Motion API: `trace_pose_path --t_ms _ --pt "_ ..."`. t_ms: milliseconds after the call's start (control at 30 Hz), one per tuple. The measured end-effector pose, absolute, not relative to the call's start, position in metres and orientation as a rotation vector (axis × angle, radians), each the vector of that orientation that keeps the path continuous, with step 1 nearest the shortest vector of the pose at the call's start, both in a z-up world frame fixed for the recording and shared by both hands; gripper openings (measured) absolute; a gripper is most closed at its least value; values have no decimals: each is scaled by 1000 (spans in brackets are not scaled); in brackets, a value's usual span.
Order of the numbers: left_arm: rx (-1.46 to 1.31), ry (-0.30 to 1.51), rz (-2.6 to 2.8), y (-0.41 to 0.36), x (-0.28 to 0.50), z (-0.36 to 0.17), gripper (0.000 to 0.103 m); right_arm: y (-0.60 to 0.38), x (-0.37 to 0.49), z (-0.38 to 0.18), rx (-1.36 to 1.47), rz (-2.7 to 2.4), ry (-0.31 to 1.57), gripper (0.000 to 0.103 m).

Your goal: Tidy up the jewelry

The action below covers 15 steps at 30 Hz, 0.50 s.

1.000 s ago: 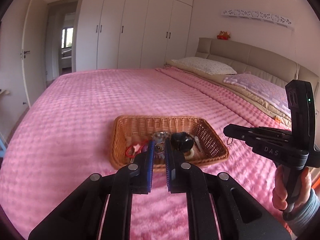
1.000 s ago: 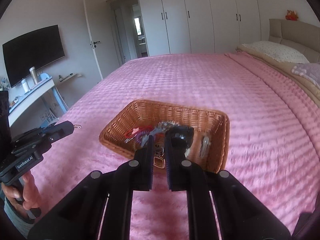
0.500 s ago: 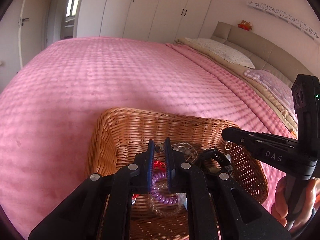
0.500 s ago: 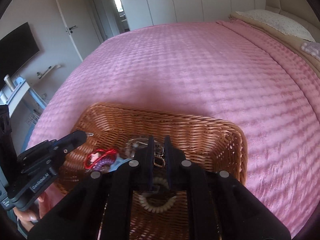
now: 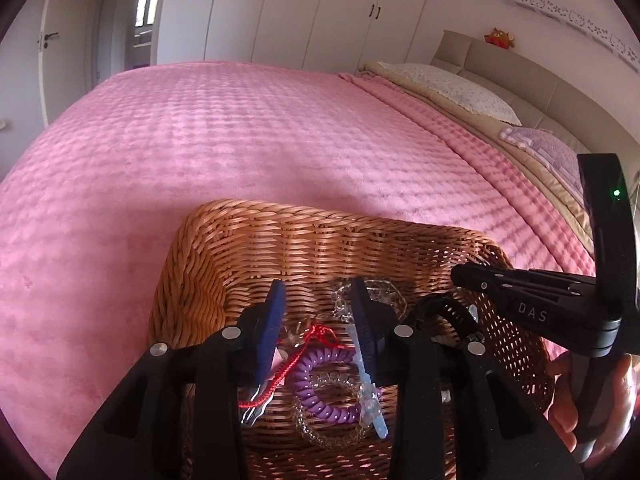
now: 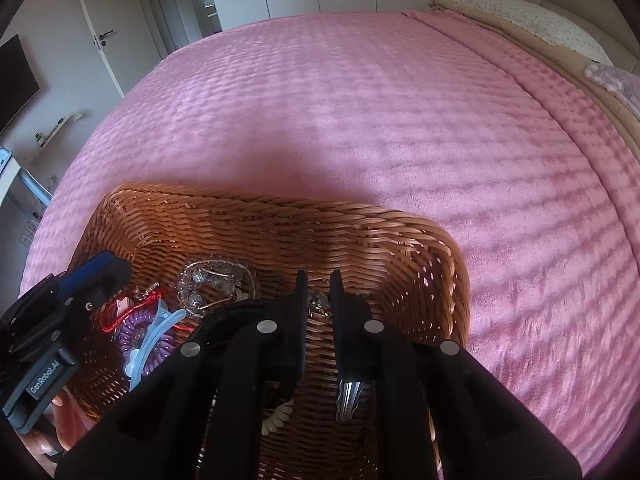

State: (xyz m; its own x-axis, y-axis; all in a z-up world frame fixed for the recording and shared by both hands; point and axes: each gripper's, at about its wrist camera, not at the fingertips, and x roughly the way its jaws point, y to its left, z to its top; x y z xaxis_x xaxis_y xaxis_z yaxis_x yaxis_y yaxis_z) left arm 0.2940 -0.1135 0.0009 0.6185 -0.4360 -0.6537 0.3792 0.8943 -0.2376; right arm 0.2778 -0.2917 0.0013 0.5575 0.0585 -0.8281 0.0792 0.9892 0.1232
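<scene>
A wicker basket (image 5: pixel 320 236) (image 6: pixel 280 220) sits on the pink bed. It holds a red cord (image 5: pixel 308 350), a purple coil tie (image 5: pixel 320 380), a blue hair clip (image 5: pixel 370 392), clear beaded bracelets (image 6: pixel 212 280), a black watch (image 5: pixel 444 310) and a silver clip (image 6: pixel 349 396). My left gripper (image 5: pixel 318 300) is open inside the basket, over the red cord and purple coil. My right gripper (image 6: pixel 319 286) hangs over the basket's right part with its jaws nearly together; a small metal piece shows in the gap, and contact is unclear.
The pink blanket (image 5: pixel 240 128) spreads far beyond the basket. Pillows (image 5: pixel 452 84) and a headboard lie at the far right. White wardrobes (image 5: pixel 280 8) and a door stand at the back. A desk edge (image 6: pixel 12 184) is at the left.
Both grippers have dropped down and forward into the basket. My left gripper's jaws have opened wide. The right gripper's jaws stay narrow.
</scene>
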Motion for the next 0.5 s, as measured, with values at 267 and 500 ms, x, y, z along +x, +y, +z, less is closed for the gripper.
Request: trace_pose_path --t_ms 267,500 --pt "-162 664 -511 -84 240 46 58 -284 217 47 156 40 852 46" --pt "-121 516 -479 -65 149 87 75 -267 122 89 137 80 682 59"
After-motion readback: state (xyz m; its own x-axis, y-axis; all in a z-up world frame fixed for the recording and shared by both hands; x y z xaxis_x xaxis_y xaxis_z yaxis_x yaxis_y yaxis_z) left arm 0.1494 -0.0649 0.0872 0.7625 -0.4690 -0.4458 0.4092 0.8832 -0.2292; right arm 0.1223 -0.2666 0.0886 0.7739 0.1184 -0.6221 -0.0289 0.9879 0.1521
